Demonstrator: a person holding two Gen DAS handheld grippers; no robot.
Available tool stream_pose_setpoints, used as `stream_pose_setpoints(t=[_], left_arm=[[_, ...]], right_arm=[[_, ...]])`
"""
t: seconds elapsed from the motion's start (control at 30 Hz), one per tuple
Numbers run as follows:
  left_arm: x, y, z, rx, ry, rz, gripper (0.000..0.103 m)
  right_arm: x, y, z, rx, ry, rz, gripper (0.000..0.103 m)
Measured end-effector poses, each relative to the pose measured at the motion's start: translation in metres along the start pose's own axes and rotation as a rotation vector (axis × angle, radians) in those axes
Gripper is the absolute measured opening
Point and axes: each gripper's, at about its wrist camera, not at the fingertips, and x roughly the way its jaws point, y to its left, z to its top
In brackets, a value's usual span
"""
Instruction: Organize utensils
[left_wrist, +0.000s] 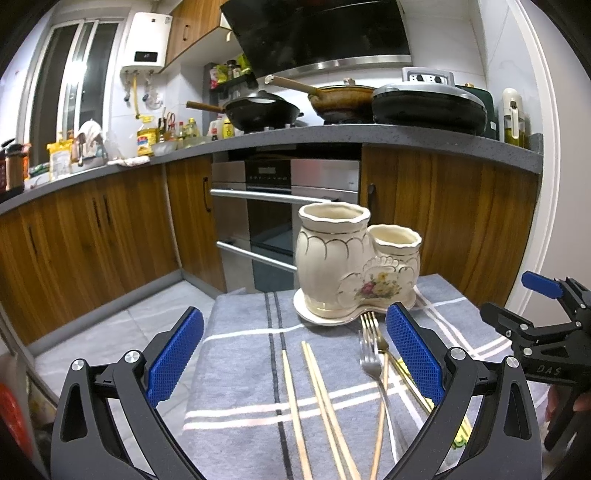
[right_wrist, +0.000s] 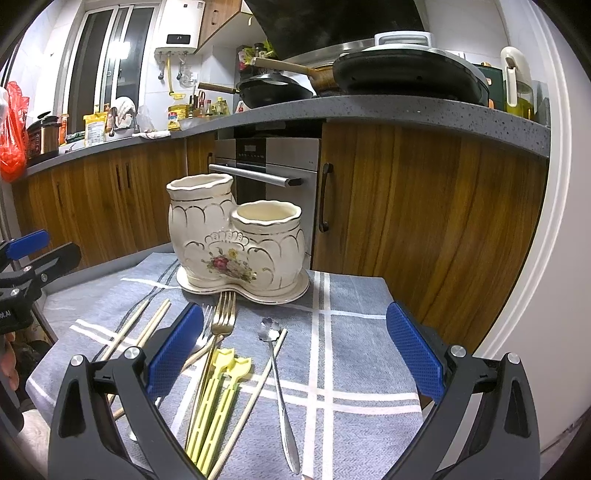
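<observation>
the utensils lie loose on a grey checked cloth (right_wrist: 354, 369): wooden chopsticks (left_wrist: 321, 398), a silver fork (left_wrist: 369, 354), a gold fork (right_wrist: 224, 314), yellow chopsticks (right_wrist: 218, 402) and a flower-headed spoon (right_wrist: 275, 369). the forks' tines point toward a cream two-pot holder (right_wrist: 236, 240), which stands upright on its saucer at the cloth's far edge, both pots empty. the left gripper (left_wrist: 295, 354) hovers over the wooden chopsticks, jaws wide apart, holding nothing. the right gripper (right_wrist: 295, 350) hovers above the spoon, jaws also wide apart and empty. behind are wooden cabinets (right_wrist: 424, 206) and an oven (left_wrist: 273, 206).
</observation>
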Motion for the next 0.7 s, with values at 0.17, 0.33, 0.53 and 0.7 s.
stream_pose_setpoints(t=[0.17, 0.33, 0.53, 0.7], left_arm=[[0.009, 0.005, -0.001, 0.023, 0.049, 0.0, 0.098], [0.027, 0.015, -0.006, 0.044, 0.169, -0.034, 0.098], [0.044, 0.027, -0.019, 0.023, 0.298, -0.094, 0.098], [0.065, 0.02, -0.034, 0.104, 0.453, 0.004, 0.098]], right_arm=[[0.006, -0.006, 0.0, -0.004, 0.019, 0.012, 0.098], [0.01, -0.016, -0.002, -0.004, 0.035, 0.043, 0.098], [0.017, -0.033, -0.006, -0.006, 0.094, 0.044, 0.098], [0.023, -0.039, -0.015, -0.038, 0.156, 0.036, 0.098]])
